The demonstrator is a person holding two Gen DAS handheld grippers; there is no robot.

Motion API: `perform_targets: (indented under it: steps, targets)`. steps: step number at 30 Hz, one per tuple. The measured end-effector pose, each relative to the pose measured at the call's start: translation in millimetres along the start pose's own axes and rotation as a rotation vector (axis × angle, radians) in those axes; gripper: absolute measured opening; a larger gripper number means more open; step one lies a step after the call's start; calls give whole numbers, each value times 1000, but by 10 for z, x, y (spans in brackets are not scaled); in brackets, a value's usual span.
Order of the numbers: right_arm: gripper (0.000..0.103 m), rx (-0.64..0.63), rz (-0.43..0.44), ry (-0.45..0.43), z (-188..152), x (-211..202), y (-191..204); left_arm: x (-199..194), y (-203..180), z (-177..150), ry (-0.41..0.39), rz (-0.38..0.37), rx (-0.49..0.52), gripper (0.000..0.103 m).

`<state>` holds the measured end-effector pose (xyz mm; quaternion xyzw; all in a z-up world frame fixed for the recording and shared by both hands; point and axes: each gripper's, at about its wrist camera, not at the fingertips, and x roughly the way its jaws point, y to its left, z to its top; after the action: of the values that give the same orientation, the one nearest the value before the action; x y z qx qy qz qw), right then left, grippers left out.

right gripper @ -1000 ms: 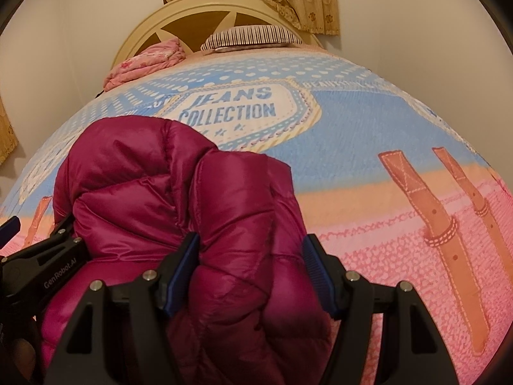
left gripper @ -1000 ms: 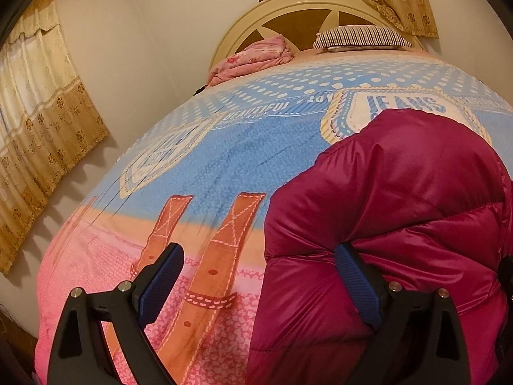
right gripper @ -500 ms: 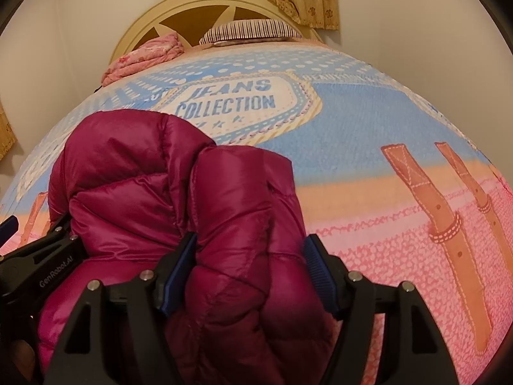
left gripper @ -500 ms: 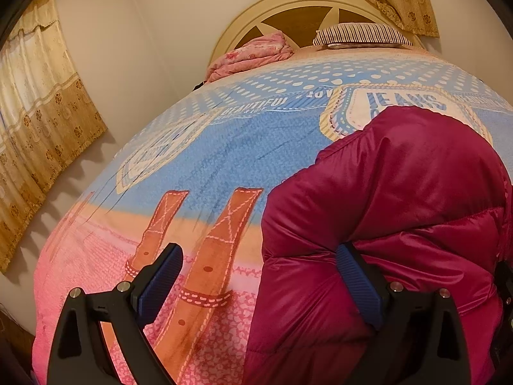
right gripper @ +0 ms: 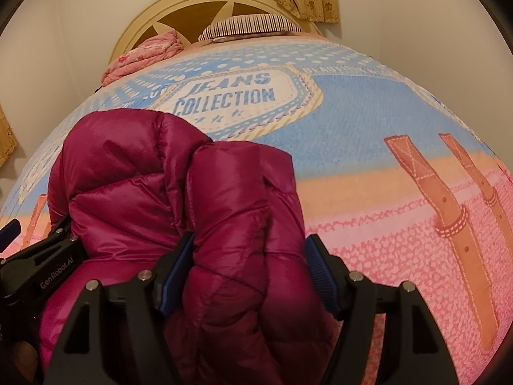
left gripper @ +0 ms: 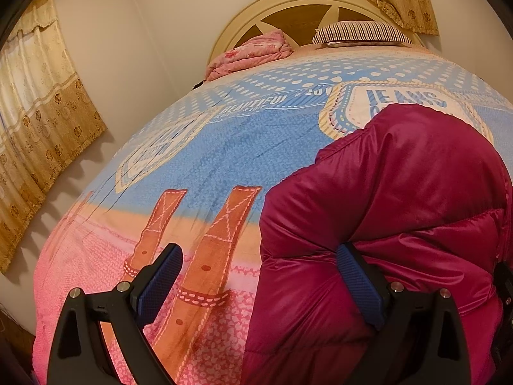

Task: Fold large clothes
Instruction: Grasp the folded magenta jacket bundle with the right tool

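Note:
A magenta puffer jacket (left gripper: 400,199) lies bunched on the bed, near its front edge; it also shows in the right wrist view (right gripper: 154,173). My left gripper (left gripper: 259,276) is open wide at the jacket's left edge; its right finger presses into the fabric and its left finger hangs over the bedspread. My right gripper (right gripper: 250,266) has its jaws set around a thick folded bulge of the jacket (right gripper: 243,224), with both pads against it. The left gripper's body shows at the lower left of the right wrist view (right gripper: 38,266).
The bed (left gripper: 224,160) has a blue and pink printed bedspread. A crumpled pink blanket (left gripper: 253,51) and a striped pillow (left gripper: 362,32) lie at the cream headboard (left gripper: 288,3). Yellow curtains (left gripper: 35,122) hang on the left wall.
Both views have crept slightly forward and lower over the jacket. The jacket's bulge sits a little deeper between the right gripper's fingers. The left gripper stays open.

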<state>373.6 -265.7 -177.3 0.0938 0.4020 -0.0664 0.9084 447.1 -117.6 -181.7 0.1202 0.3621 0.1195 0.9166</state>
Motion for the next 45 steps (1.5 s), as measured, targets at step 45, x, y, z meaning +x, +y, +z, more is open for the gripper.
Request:
perform_targets:
  steps: [45]
  targets:
    - [82,-19,108,29,-337,-525,-132,-626,456,-562,-18,-347,-35,98]
